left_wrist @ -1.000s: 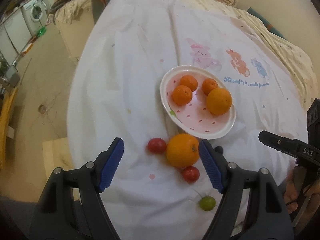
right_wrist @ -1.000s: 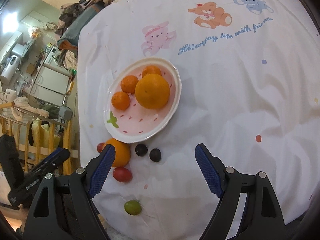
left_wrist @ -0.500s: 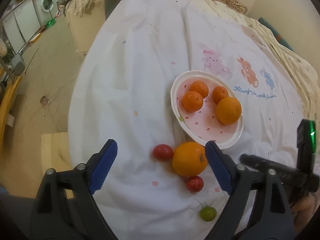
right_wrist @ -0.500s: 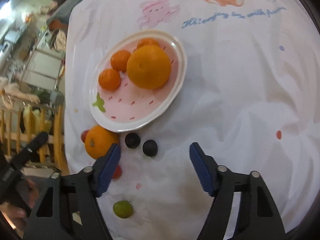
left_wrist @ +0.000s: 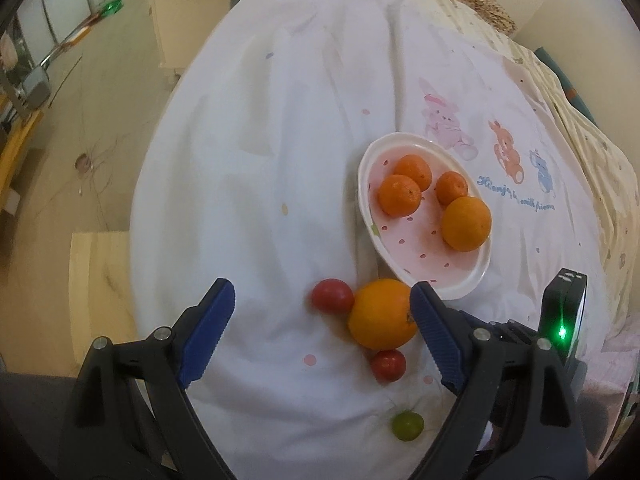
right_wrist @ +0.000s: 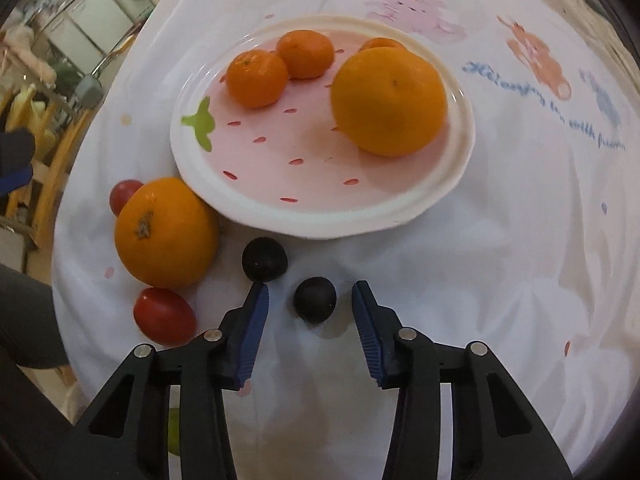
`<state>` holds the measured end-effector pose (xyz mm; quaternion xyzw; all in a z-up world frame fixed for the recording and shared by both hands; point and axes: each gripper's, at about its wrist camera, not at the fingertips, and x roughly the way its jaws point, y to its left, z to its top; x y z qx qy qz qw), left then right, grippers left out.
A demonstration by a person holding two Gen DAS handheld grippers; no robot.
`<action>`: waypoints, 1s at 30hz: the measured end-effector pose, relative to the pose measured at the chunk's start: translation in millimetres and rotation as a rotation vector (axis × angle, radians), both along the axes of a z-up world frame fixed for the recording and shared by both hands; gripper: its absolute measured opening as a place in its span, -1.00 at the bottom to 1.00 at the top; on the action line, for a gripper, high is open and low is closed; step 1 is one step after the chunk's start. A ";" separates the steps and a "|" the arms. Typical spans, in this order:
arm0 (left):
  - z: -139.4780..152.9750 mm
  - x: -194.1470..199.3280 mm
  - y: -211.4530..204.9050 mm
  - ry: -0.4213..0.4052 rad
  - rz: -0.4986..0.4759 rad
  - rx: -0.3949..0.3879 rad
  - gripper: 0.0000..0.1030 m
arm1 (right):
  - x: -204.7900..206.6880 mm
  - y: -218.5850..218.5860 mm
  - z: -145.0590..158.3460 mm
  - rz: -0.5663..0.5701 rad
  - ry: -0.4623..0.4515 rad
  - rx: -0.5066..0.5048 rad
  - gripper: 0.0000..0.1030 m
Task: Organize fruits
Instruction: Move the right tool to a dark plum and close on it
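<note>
A pink strawberry-print plate (right_wrist: 400, 216) (left_wrist: 460, 284) on a white cloth holds a big orange (right_wrist: 388, 100) and three small mandarins (right_wrist: 258, 78). Beside the plate lie a loose orange (right_wrist: 166, 232) (left_wrist: 380, 314), two red tomatoes (right_wrist: 164, 316) (left_wrist: 332, 295), two dark plums and a green fruit (left_wrist: 407, 425). My right gripper (right_wrist: 310, 302) is open, low over the cloth, its jaws on either side of one dark plum (right_wrist: 315, 299); the other plum (right_wrist: 264, 259) lies just past the left fingertip. My left gripper (left_wrist: 322, 304) is open above the loose orange and a tomato.
The white cloth with cartoon animal prints (left_wrist: 504, 152) covers a round table whose edge drops to the floor at the left (left_wrist: 136, 208). A wooden board (left_wrist: 100, 280) and furniture stand beyond the edge. The right gripper's body shows in the left wrist view (left_wrist: 560, 320).
My right gripper has dropped down and forward toward the plums and narrowed its jaws around one. My left gripper has pulled back and to the left a little, staying open.
</note>
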<state>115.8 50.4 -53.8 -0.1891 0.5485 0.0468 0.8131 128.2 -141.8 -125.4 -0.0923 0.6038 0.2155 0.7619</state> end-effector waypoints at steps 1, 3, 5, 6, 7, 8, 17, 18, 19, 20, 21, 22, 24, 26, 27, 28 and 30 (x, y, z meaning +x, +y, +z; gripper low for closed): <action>-0.4 0.1 0.6 0.001 0.003 -0.002 0.69 | -0.2 0.1 -0.2 0.002 -0.004 -0.002 -0.28; -0.5 0.0 0.0 -0.001 0.003 0.002 0.69 | -0.4 -1.5 -0.9 0.003 -0.002 -0.003 -0.47; 0.0 -0.2 -1.3 -0.003 -0.001 0.013 0.69 | -0.1 -4.0 0.0 0.001 0.004 0.003 -0.55; -0.2 -0.2 -1.8 -0.003 -0.004 0.015 0.69 | -0.4 -5.1 0.5 0.002 0.007 0.007 -0.55; -0.5 -0.3 -2.1 -0.002 -0.005 0.015 0.69 | -1.2 -5.9 0.7 0.002 0.008 0.009 -0.55; -1.0 -0.2 -1.6 -0.001 -0.006 0.015 0.69 | -0.7 -7.5 1.4 0.002 0.010 0.013 -0.55; -9.5 -0.4 -5.0 0.023 -0.020 0.044 0.69 | -2.0 -42.3 35.8 -0.095 -0.010 0.154 -0.55; -11.6 -0.4 -7.8 0.031 -0.030 0.053 0.69 | -1.2 -47.6 40.9 -0.115 -0.015 0.175 -0.55; -13.5 -0.4 -10.8 0.037 -0.041 0.063 0.69 | 0.0 -52.9 45.7 -0.138 -0.021 0.197 -0.55; -15.7 -0.1 -15.5 0.043 -0.057 0.072 0.69 | 1.5 -56.2 50.2 -0.161 -0.027 0.219 -0.55; -16.8 -0.3 -19.3 0.047 -0.073 0.078 0.69 | 3.2 -60.2 53.7 -0.179 -0.032 0.237 -0.55; -18.7 -0.4 -24.7 0.051 -0.093 0.084 0.69 | 5.6 -64.8 57.4 -0.198 -0.036 0.255 -0.55; -23.0 1.1 -37.1 0.063 -0.138 0.089 0.69 | 10.5 -69.3 63.9 -0.235 -0.043 0.292 -0.55; -26.0 2.3 -47.6 0.069 -0.171 0.094 0.69 | 13.9 -72.8 67.3 -0.265 -0.045 0.323 -0.55; -27.6 3.6 -56.4 0.068 -0.195 0.105 0.69 | 14.1 -76.2 69.4 -0.276 -0.046 0.332 -0.55; -28.1 4.3 -61.5 0.066 -0.210 0.117 0.69 | 14.6 -80.1 70.9 -0.287 -0.045 0.342 -0.55; -29.3 7.3 -76.1 0.057 -0.253 0.159 0.69 | 13.3 -85.3 73.4 -0.300 -0.043 0.356 -0.55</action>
